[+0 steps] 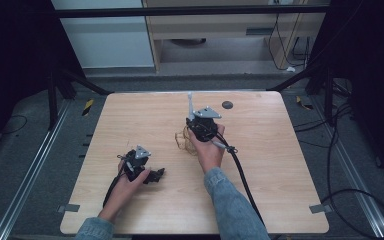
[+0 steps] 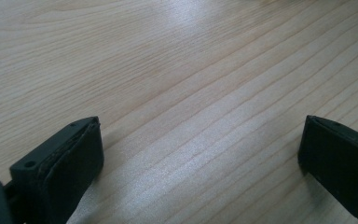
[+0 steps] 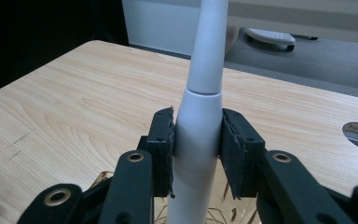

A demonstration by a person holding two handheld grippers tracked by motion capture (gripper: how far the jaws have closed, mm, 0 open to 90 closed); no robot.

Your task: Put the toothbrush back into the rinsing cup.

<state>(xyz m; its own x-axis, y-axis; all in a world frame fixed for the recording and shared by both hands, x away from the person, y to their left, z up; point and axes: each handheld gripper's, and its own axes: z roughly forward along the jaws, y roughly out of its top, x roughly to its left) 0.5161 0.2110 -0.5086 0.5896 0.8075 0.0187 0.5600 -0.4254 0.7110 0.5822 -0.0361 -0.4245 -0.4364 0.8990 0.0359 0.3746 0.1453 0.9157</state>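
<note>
A dark round disc [image 1: 227, 104] lies near the wooden table's [image 1: 130, 120] far edge.

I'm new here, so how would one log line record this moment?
right gripper: shut on white handle, upright | left gripper: open, over bare table

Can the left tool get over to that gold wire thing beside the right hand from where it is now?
Probably yes. The left tool is open and empty, and bare table lies between it and the gold wire object. The right hand, whose tool grips the white stick, crowds its far side.
</note>
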